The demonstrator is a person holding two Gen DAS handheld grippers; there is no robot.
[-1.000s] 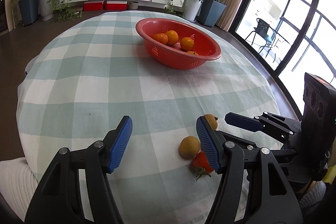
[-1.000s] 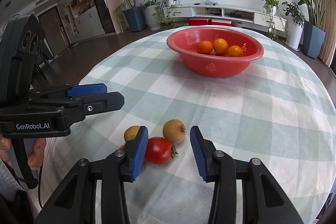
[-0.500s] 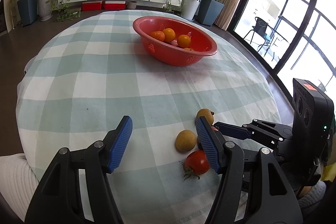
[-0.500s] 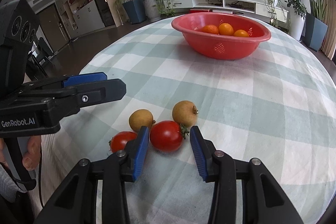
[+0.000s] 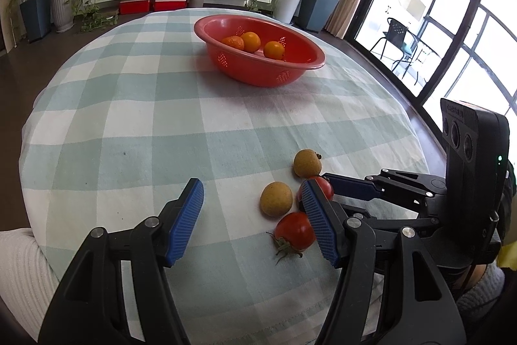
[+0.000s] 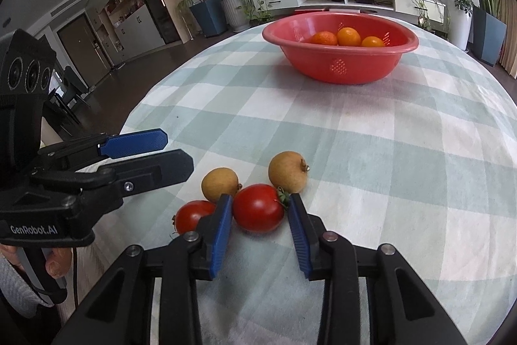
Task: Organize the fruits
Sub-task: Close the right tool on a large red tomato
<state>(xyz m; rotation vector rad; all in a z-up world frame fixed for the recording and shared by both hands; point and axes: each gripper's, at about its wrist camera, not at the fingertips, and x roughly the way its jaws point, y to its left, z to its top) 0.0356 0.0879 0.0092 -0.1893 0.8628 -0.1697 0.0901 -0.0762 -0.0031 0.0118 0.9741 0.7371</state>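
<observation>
Left wrist: my left gripper [image 5: 250, 217] half open, empty, over cloth beside the fruit cluster. Right wrist: my right gripper [image 6: 260, 220] closing around a tomato [image 6: 258, 207], pads nearly touching; red basket [image 6: 339, 67] well beyond holds oranges [image 6: 348, 37].

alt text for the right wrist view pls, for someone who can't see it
The right claw is closing around a red tomato on a checked tablecloth, with another tomato and two brown fruits beside it. Behind sits a red basket holding oranges.
</observation>
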